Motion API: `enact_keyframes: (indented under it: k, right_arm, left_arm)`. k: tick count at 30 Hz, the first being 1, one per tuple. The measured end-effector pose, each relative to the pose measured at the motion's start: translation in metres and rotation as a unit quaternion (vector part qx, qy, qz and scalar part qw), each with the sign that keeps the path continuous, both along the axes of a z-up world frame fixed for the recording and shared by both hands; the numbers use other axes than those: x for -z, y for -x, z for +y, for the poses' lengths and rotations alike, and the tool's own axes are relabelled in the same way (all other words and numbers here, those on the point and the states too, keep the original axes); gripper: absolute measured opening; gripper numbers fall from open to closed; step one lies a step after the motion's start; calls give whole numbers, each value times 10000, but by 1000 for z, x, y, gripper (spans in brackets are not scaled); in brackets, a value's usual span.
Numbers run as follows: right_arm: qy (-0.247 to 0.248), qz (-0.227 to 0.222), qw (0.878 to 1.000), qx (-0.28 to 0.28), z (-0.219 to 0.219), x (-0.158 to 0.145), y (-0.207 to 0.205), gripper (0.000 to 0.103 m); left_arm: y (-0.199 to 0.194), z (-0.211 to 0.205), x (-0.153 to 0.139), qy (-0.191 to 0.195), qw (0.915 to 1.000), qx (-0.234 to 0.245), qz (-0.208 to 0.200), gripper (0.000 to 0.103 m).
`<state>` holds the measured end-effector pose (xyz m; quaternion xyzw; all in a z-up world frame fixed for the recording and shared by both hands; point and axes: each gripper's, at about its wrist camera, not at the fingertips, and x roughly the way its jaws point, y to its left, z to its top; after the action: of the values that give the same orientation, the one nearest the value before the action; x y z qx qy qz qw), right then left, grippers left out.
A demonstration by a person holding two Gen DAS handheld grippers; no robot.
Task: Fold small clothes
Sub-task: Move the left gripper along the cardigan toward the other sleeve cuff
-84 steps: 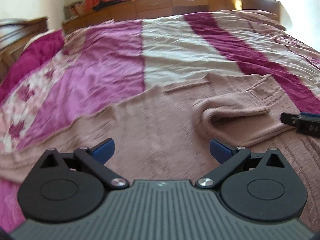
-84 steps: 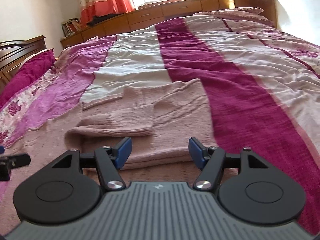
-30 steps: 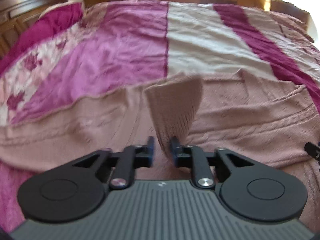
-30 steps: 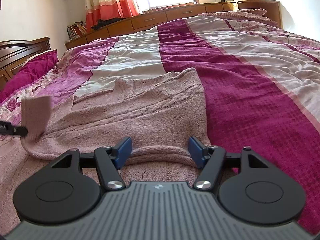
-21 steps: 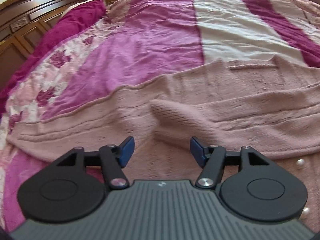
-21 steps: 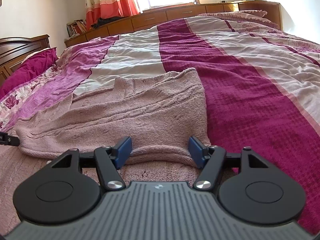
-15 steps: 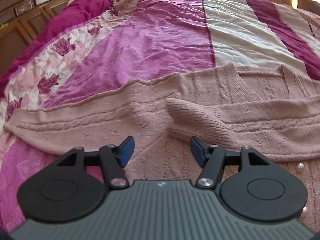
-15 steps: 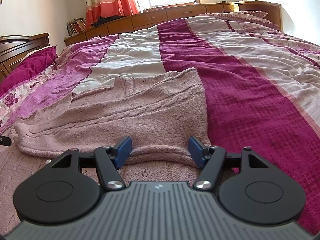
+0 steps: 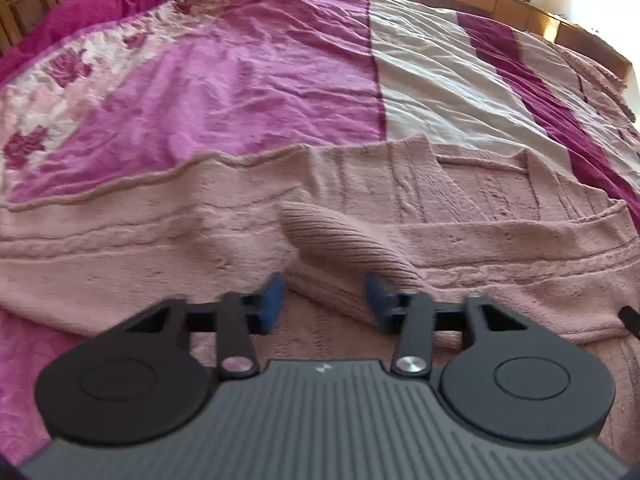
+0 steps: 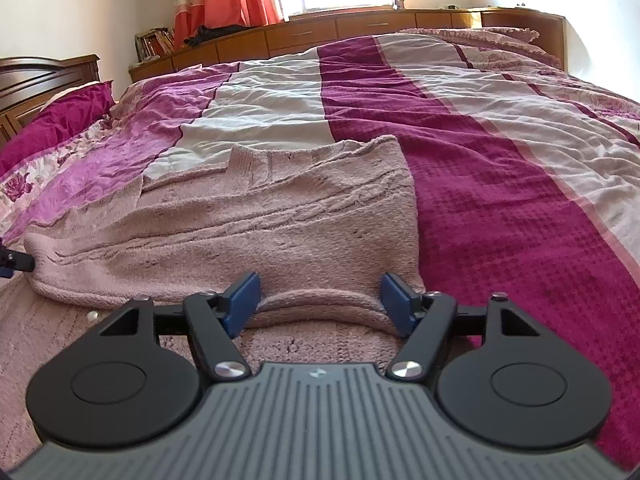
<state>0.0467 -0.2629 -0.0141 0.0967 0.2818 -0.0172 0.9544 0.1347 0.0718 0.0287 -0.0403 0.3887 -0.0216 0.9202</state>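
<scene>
Pink knit cardigan (image 9: 500,216) flat on bed (image 9: 260,80). Left gripper (image 9: 325,298) fingers closing around ribbed cuff (image 9: 344,240) at 12 o'clock, not yet pinching; right gripper (image 10: 320,300) fingers spread. Soft, stretchy, light: grab cuff or hem.

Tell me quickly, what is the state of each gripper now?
Left gripper: open, fingers just closing around the sweater cuff, not pinching yet.
Right gripper: open, fingers just opening wider over the sweater hem, holding nothing.
</scene>
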Motion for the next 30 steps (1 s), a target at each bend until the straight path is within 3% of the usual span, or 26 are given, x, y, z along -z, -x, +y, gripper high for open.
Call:
enact_keyframes:
  k: [1, 4, 10, 16, 17, 20, 23, 25, 26, 27, 30]
  right_arm:
    - [23, 7, 10000, -10, 1, 0, 0, 76]
    - [66, 13, 10000, -22, 2, 0, -1, 77]
    - [63, 13, 10000, -23, 2, 0, -1, 77]
    - [107, 23, 9999, -29, 4, 0, -1, 78]
    - [105, 21, 9999, -29, 4, 0, -1, 78]
    - [107, 24, 9999, -31, 5, 0, -1, 78]
    - [101, 21, 9999, -31, 4, 0, -1, 78]
    - [102, 20, 9999, -31, 4, 0, -1, 78]
    - [102, 20, 9999, -31, 5, 0, -1, 78]
    - [102, 20, 9999, -31, 4, 0, -1, 78]
    - [95, 17, 9999, -33, 5, 0, -1, 78]
  left_arm:
    - [-1, 0, 2, 89, 9999, 29, 67, 11]
    - [5, 2, -2, 111, 9999, 7, -46, 1]
    - [24, 15, -12, -253, 9989, -364, -131, 1]
    - [16, 25, -12, 205, 9987, -435, -178, 5]
    - [15, 24, -12, 238, 9987, -405, -210, 9]
    - [8, 16, -8, 108, 9989, -372, -272, 41]
    - [0, 8, -1, -20, 9993, -275, -247, 44]
    - [-4, 4, 6, 20, 9996, -196, -180, 42]
    - [-4, 2, 8, 38, 9997, -154, -195, 34]
    - [-3, 1, 10, 64, 9997, -81, -228, 14]
    - [3, 3, 8, 159, 9993, -98, -316, 11]
